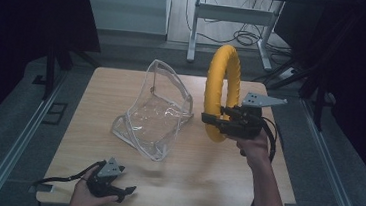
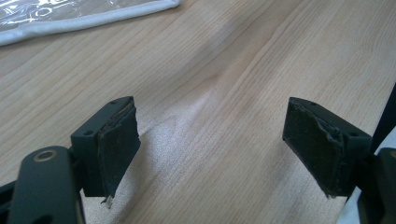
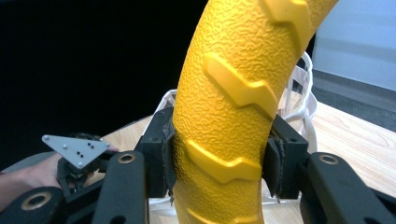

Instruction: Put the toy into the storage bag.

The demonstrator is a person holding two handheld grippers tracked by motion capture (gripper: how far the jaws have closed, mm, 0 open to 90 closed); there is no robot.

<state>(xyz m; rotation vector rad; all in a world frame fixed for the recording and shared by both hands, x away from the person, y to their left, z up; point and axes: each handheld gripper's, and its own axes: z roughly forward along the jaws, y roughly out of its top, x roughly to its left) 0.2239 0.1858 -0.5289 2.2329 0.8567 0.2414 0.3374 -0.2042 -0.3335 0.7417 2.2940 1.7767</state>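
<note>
- My left gripper [image 1: 122, 192] sits nearest the camera, at the near left edge of the table [image 1: 214, 186], resting low. Its jaws stand wide apart with nothing between them — bare wood grain under the pads [image 2: 116, 149].
- Moving right: the clear plastic bag [image 1: 157, 113] stands mid-table, slumped, white-trimmed mouth tilted up and toward the right. It is unsupported; the film looks soft and I expect it to fold or slide if pushed.
- Further right: my right gripper [image 1: 215, 120] holds the yellow ring [image 1: 220, 91] upright above the table, just beside the bag's right edge. Jaws are clamped on the lower arc, pads [image 3: 169, 156] pressing both sides of the textured tread.
- Step in hand, as I judge it: carrying the ring toward the bag for loading.
- Next move calls for: tipping the ring over to match the opening and feeding it in — probably with the left gripper brought up to pinch the rim and hold the mouth open.
- In the way: the bag's sagging upper wall; the ring looks nearly as wide as the mouth.
- Beyond the table: desk legs [image 1: 194, 28] and cables [image 1: 244, 37] on the floor, no hindrance.
</note>
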